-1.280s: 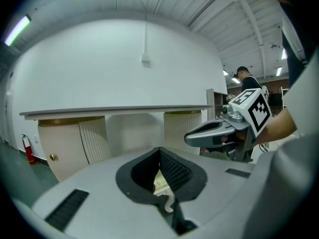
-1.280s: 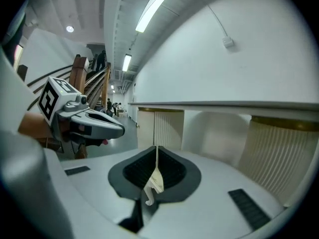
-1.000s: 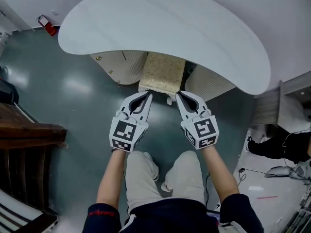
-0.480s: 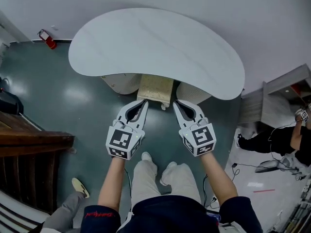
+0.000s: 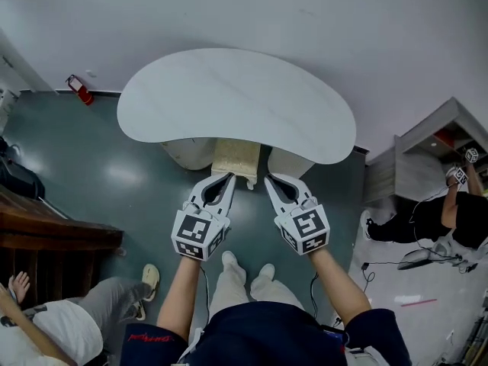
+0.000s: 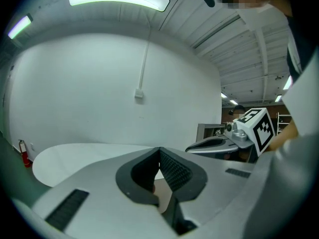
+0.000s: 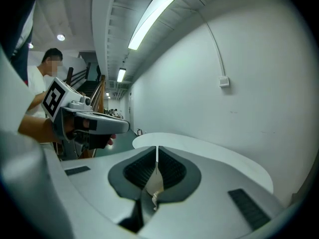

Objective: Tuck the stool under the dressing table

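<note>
My right tongs [image 7: 157, 152] have their ribbed pads closed together, with nothing between them. Past the tips I see the white, curved top of the desk [image 7: 209, 151], close by a plain white wall [image 7: 214, 49]. A small box [image 7: 224, 82] sits on that wall, a thin conduit rising from it. A strip light [image 7: 152, 18] runs along the ceiling. At left are the left tongs [image 7: 117, 125], side on, with their marker cube [image 7: 55, 97], and a person [image 7: 40, 86] in white stands behind them.

The head view looks steeply down from above; both gripper views face nearly level across the shared dressing table [image 5: 236, 101].
</note>
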A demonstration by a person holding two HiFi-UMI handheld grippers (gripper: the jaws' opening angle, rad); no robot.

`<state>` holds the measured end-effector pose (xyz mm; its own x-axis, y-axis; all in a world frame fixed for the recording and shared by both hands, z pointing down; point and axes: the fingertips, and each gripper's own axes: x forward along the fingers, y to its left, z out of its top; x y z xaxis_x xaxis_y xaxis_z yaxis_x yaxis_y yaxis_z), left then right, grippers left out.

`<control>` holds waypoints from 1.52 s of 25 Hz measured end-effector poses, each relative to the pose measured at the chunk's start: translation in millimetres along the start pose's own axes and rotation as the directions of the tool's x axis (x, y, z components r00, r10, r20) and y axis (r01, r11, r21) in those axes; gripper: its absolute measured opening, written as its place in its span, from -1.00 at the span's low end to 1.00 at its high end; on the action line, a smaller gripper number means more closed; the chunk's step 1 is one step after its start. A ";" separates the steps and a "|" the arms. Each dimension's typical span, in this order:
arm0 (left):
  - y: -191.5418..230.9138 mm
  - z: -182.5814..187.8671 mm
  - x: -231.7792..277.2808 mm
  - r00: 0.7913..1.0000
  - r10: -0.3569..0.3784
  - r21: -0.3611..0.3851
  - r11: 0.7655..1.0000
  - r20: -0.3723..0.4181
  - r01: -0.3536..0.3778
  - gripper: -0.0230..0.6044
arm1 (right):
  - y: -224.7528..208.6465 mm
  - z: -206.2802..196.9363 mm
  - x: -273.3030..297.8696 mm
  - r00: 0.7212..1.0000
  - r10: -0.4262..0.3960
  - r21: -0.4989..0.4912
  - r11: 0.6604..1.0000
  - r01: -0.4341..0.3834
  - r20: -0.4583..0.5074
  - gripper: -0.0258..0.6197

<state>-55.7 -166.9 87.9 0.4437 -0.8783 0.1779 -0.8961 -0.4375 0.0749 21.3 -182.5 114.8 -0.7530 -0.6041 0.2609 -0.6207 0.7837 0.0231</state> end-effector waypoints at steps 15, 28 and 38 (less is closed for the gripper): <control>-104.9 23.9 -63.2 0.999 0.034 0.043 0.998 0.030 -0.035 -0.87 | 38.9 31.2 -107.0 0.993 0.053 -0.040 0.998 -0.049 0.101 -0.83; -136.0 42.2 -108.0 0.994 0.083 0.065 0.994 0.071 -0.088 -0.87 | 68.4 45.9 -149.0 0.985 0.088 -0.060 0.995 -0.080 0.148 -0.83; -145.3 50.5 -159.1 0.994 0.034 0.086 0.995 0.101 -0.043 -0.87 | 113.2 62.6 -176.2 0.983 0.030 -0.048 0.999 -0.022 0.180 -0.83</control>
<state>4.5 26.7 -0.8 0.4121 -0.9076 0.0805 -0.9098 -0.4147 -0.0174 70.0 3.6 11.1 -0.7984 -0.5963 0.0839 -0.5929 0.8028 0.0635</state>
